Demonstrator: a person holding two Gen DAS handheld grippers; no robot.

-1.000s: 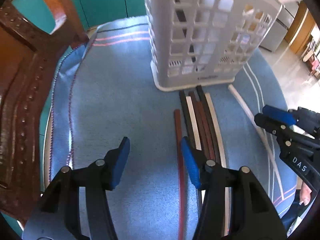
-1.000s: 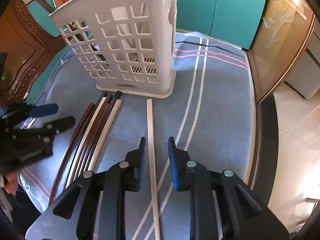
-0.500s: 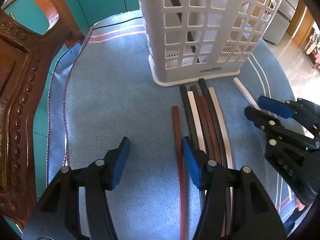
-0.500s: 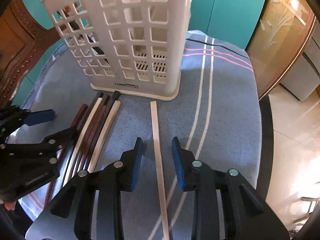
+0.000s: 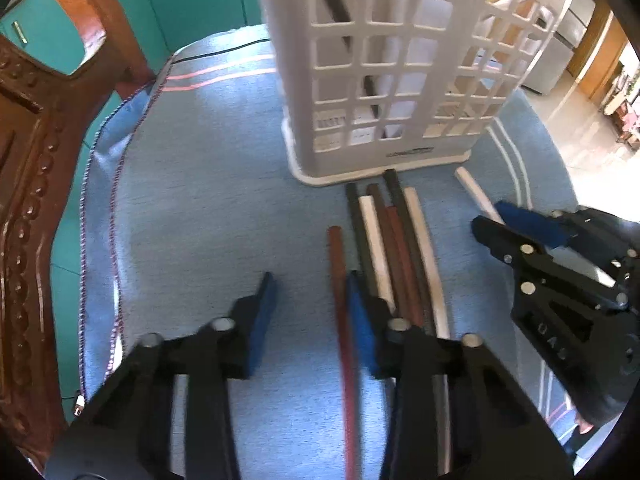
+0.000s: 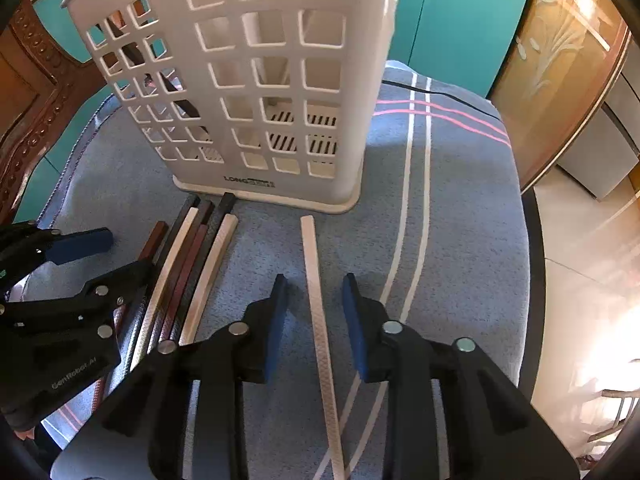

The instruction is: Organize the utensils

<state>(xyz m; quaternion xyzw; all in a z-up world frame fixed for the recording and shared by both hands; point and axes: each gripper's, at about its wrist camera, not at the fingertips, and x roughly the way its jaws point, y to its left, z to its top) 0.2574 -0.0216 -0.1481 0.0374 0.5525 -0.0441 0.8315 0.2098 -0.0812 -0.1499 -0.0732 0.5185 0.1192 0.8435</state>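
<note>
A white slotted basket [image 5: 396, 68] stands upright on a blue cloth [image 5: 200, 200], with a dark stick leaning inside it. Several long sticks, brown, black and white [image 5: 394, 248], lie side by side in front of it. A red-brown stick [image 5: 340, 280] lies just inside the right finger of my open left gripper [image 5: 310, 312]. In the right wrist view my right gripper [image 6: 314, 312] is open, its fingers on either side of a lone white stick [image 6: 316, 296]. The bundle [image 6: 188, 264] lies to its left, next to the left gripper [image 6: 64, 280].
A carved wooden chair back [image 5: 28, 160] rises at the left edge of the cloth. Teal cabinet doors [image 6: 452, 20] stand behind. The round table's dark rim [image 6: 534, 280] runs along the right, with floor beyond it.
Both grippers have moved forward toward the basket. The right gripper's fingers have opened wider around the lone white stick. The sticks have not moved.
</note>
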